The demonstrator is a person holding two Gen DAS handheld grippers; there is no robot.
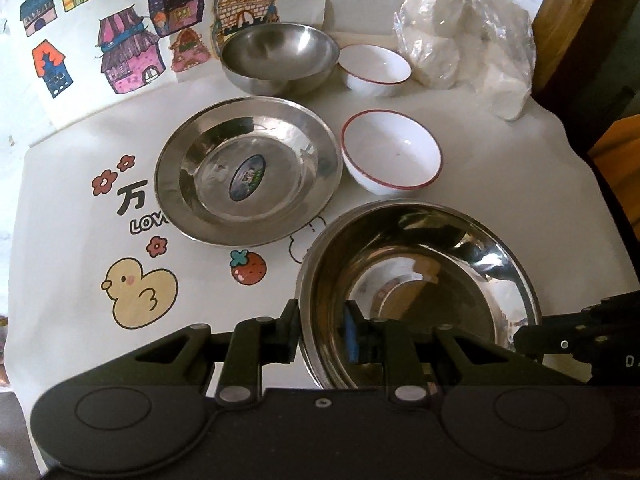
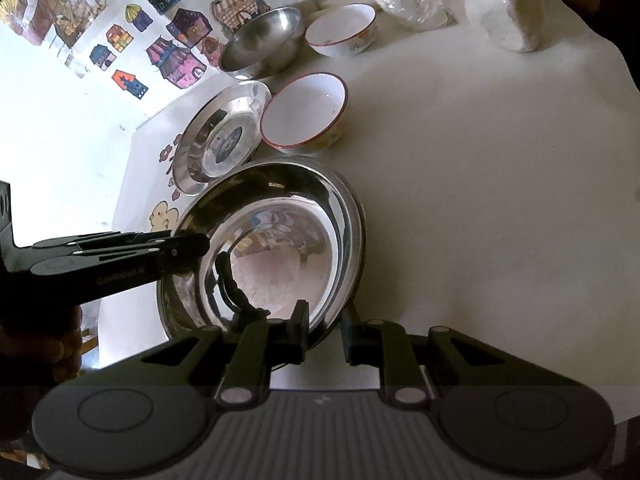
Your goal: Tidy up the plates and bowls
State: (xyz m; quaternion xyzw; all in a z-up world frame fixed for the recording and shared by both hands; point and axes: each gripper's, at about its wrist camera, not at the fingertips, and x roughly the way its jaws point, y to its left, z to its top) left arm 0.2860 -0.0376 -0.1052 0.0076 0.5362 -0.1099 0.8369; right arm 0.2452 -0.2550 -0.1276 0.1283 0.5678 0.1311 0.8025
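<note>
A large shiny steel bowl sits nearest me on the white cloth; a second rim seems to show just under its own. My left gripper straddles its near-left rim, one finger outside and the blue pad inside, shut on it. My right gripper is shut on the opposite rim. Behind it lie a steel plate with an oval sticker and a white bowl with a red rim. Farther back stand a smaller steel bowl and another white bowl.
A clear plastic bag of white lumps lies at the back right. Coloured drawings of houses hang behind the dishes. The cloth bears a duck and a strawberry print at the left. The table's edge falls away at the right.
</note>
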